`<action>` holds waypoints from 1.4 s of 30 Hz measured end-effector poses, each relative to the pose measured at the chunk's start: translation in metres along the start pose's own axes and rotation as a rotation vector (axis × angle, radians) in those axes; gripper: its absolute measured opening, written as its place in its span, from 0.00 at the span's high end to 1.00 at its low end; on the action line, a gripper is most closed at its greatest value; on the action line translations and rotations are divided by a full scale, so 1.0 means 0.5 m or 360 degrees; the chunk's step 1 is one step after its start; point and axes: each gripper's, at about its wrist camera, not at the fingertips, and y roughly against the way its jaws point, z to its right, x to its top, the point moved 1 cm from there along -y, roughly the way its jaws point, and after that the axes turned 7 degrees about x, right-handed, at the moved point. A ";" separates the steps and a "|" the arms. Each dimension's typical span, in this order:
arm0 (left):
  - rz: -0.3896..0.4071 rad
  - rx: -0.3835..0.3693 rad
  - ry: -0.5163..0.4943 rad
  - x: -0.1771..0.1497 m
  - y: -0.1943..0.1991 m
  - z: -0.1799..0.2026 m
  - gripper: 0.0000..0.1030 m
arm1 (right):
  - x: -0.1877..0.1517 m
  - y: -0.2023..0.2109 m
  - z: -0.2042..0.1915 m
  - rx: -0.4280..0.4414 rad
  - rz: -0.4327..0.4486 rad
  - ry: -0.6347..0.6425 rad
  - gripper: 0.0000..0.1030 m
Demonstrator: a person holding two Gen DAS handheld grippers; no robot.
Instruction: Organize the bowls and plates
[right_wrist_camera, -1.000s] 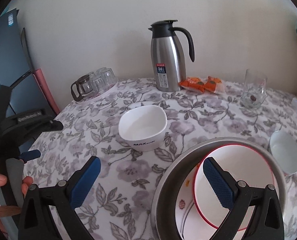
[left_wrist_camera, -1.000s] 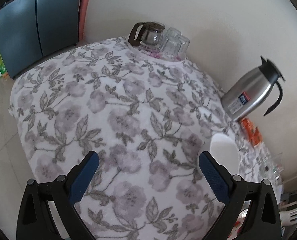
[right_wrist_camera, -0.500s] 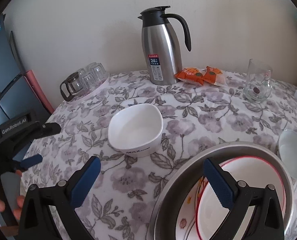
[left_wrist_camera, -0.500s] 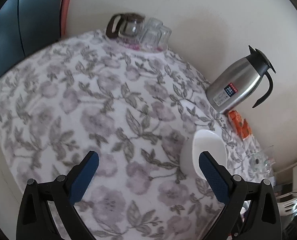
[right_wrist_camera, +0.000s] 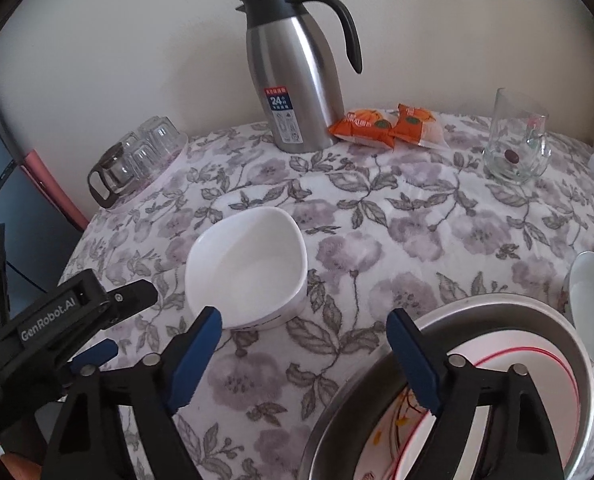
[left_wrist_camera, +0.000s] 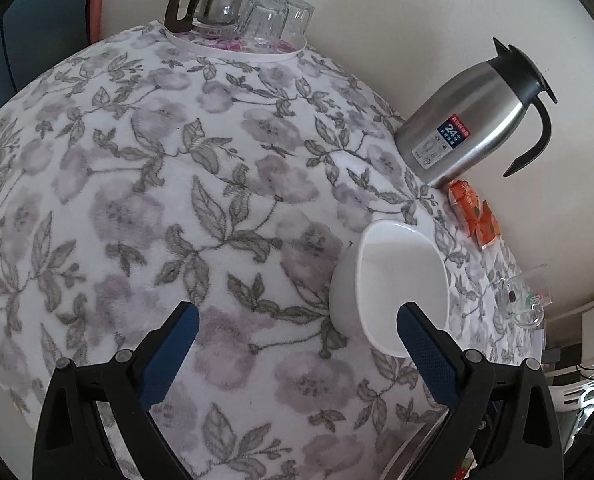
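Observation:
A white squarish bowl (right_wrist_camera: 245, 266) sits on the floral tablecloth, also in the left wrist view (left_wrist_camera: 393, 284). My left gripper (left_wrist_camera: 297, 344) is open and empty; its right finger stands just in front of the bowl's near rim. It shows from the side in the right wrist view (right_wrist_camera: 97, 320). My right gripper (right_wrist_camera: 303, 348) is open and empty, just in front of the bowl. A metal basin (right_wrist_camera: 449, 312) at lower right holds red-rimmed plates (right_wrist_camera: 509, 364). A small white bowl (right_wrist_camera: 593, 300) lies at the right edge.
A steel thermos jug (right_wrist_camera: 297, 76) stands at the back, with orange snack packets (right_wrist_camera: 385, 126) and a glass mug (right_wrist_camera: 515, 140) to its right. A glass pot and upturned glasses (right_wrist_camera: 137, 160) sit on a tray at back left.
My left gripper has moved forward and right, so the white bowl now sits by its right finger. My right gripper has shifted left toward the same bowl.

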 end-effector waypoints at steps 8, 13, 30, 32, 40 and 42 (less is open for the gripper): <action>-0.0054 -0.0037 -0.0047 0.006 -0.035 0.016 0.04 | 0.013 -0.034 0.004 -0.0056 -0.0053 -0.0046 0.23; -0.0043 -0.0072 -0.0070 0.013 -0.039 0.028 0.07 | 0.023 -0.034 0.001 -0.0065 -0.0029 -0.0021 0.27; -0.0104 -0.0112 -0.0096 0.024 -0.086 0.059 0.27 | 0.031 -0.096 -0.011 -0.0030 -0.0104 0.0037 0.54; -0.0118 -0.0115 -0.0094 0.026 -0.094 0.060 0.32 | 0.031 -0.108 -0.009 -0.0025 -0.0122 0.0019 0.57; -0.0130 -0.0126 -0.0123 0.032 -0.118 0.076 0.50 | 0.033 -0.146 -0.001 -0.0017 -0.0171 -0.0026 0.71; -0.0135 -0.0141 -0.0132 0.032 -0.124 0.081 0.56 | 0.032 -0.153 0.000 -0.0013 -0.0181 -0.0040 0.74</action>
